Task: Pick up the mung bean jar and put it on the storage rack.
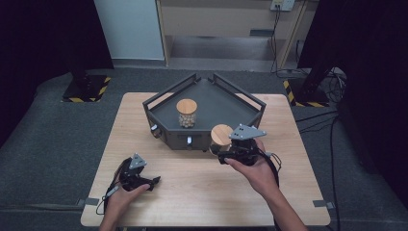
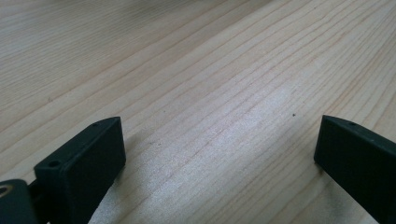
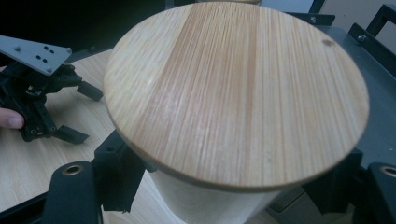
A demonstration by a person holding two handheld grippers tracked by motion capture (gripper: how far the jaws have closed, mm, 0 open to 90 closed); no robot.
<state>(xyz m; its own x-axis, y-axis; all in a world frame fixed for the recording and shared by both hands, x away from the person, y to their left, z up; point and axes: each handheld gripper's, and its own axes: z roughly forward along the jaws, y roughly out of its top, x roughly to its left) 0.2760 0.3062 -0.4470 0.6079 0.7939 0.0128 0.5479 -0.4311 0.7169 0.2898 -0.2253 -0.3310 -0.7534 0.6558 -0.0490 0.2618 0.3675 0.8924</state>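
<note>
My right gripper (image 1: 219,148) is shut on a jar with a round wooden lid (image 1: 221,135) at the front right corner of the dark tray (image 1: 211,98). In the right gripper view its jaws clamp the pale jar body (image 3: 205,200) from both sides, just under the lid (image 3: 233,88). I cannot tell whether the jar rests on anything. A second jar with a wooden lid (image 1: 186,113) stands upright inside the tray, holding small round pieces. My left gripper (image 1: 153,183) lies low on the table near the front left. It is open, with bare wood between its jaws (image 2: 219,154).
The tray has raised rails and sits at the far middle of the wooden table (image 1: 202,187). The left gripper (image 3: 42,107) also appears at the left of the right gripper view. Dark carpet surrounds the table, and cables trail at the right.
</note>
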